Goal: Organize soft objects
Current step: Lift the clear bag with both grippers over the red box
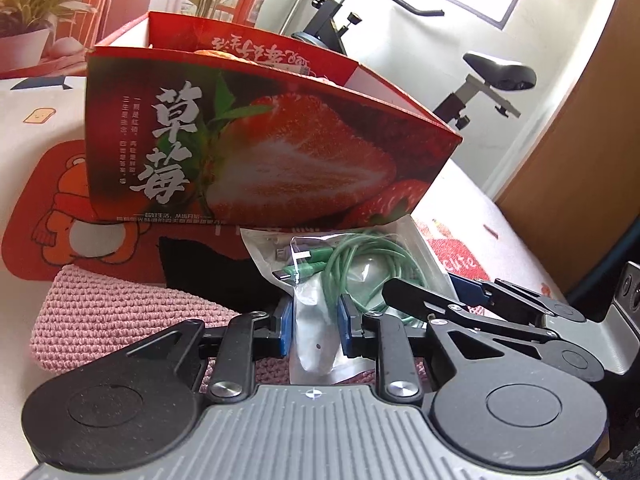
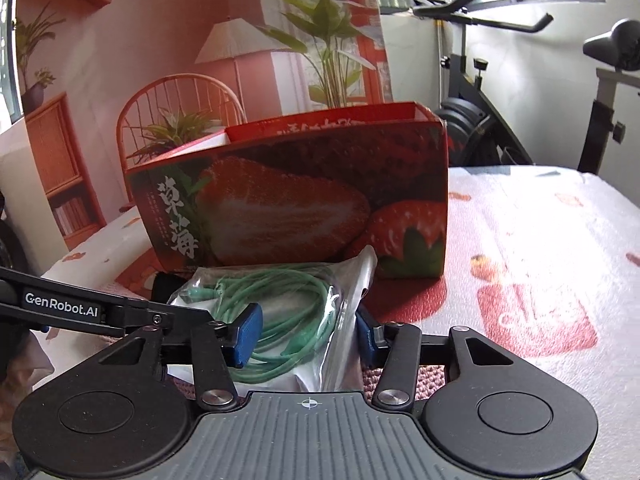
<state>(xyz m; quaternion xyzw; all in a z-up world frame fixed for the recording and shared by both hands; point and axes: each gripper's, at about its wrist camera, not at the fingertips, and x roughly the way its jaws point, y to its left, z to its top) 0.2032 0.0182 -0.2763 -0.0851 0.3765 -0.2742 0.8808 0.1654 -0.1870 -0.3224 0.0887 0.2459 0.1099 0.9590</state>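
Observation:
A clear plastic bag (image 1: 360,264) with a coiled green cable lies in front of the strawberry box (image 1: 260,148) on the bed cover. My left gripper (image 1: 316,330) is shut on the bag's narrow near end, blue pads pressed to both sides. My right gripper (image 1: 428,286) comes in from the right at the bag's far corner. In the right wrist view the right gripper (image 2: 308,334) stands open around the wide part of the bag (image 2: 280,304), its right pad at the bag's folded edge. A pink knitted piece (image 1: 120,312) lies under the bag and both grippers.
The strawberry box (image 2: 300,200) is open on top, with something inside. A red bear mat (image 1: 60,220) lies under it. An exercise bike (image 1: 496,76) stands behind the bed and a wooden panel (image 1: 580,160) is at the right. Printed bed cover (image 2: 540,260) stretches to the right.

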